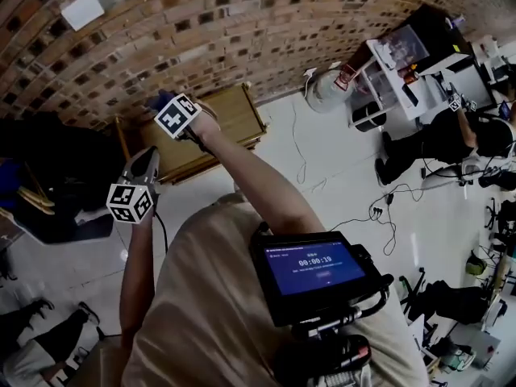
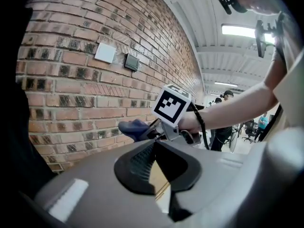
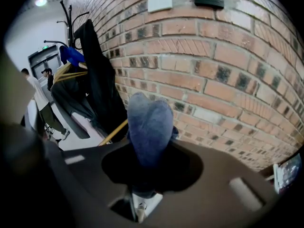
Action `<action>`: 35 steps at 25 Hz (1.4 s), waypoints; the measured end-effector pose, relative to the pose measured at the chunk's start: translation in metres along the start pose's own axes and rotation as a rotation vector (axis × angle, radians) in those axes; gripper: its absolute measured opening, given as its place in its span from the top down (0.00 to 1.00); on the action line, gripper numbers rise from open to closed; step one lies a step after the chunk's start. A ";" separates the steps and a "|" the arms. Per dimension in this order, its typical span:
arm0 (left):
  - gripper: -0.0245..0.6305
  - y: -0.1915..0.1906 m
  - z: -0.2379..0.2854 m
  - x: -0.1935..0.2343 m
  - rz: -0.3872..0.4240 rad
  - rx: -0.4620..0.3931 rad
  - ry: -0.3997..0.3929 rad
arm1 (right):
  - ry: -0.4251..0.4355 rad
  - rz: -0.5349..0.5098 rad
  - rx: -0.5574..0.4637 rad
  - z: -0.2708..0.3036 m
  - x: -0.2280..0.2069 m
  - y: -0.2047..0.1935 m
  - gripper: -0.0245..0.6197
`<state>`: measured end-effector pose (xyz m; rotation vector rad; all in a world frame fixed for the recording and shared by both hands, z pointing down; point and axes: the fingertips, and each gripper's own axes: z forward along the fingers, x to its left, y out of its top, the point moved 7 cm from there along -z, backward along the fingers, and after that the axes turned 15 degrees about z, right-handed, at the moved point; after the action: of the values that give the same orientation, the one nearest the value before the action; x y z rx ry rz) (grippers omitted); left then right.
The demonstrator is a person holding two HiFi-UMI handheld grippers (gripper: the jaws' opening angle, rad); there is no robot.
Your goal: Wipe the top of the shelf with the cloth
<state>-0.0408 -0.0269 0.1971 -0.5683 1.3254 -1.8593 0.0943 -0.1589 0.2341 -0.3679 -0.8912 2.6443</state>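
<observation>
Soft dark-blue cloth (image 3: 149,127) up in the air, bunched, pinched tight in the right hand-held gripper (image 2: 148,130), close to the red brick wall (image 1: 201,22). Not yet touching the low light-wooden shelf (image 1: 234,115) (underneath and slightly to the right in the head view, long top running along the wall). Right side clearly nearer. Left hand-held gripper (image 2: 155,151) lower and further back, tips drawn together on nothing. Probably calls for dropping straight down onto the near end, then sweeping lengthwise.
</observation>
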 end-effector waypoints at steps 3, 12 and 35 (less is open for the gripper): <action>0.97 0.012 0.013 0.003 0.003 -0.006 0.005 | -0.007 0.010 0.024 0.001 -0.019 0.001 0.80; 0.97 0.010 0.049 -0.005 -0.044 0.017 0.037 | 0.150 0.147 -0.083 -0.050 -0.076 -0.012 0.80; 0.97 -0.050 0.084 -0.030 -0.322 0.080 0.218 | 0.225 0.337 -0.251 -0.116 -0.206 -0.149 0.81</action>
<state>0.0223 -0.0442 0.2764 -0.5762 1.3511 -2.2808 0.3547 -0.0634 0.2652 -0.9328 -1.1741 2.7100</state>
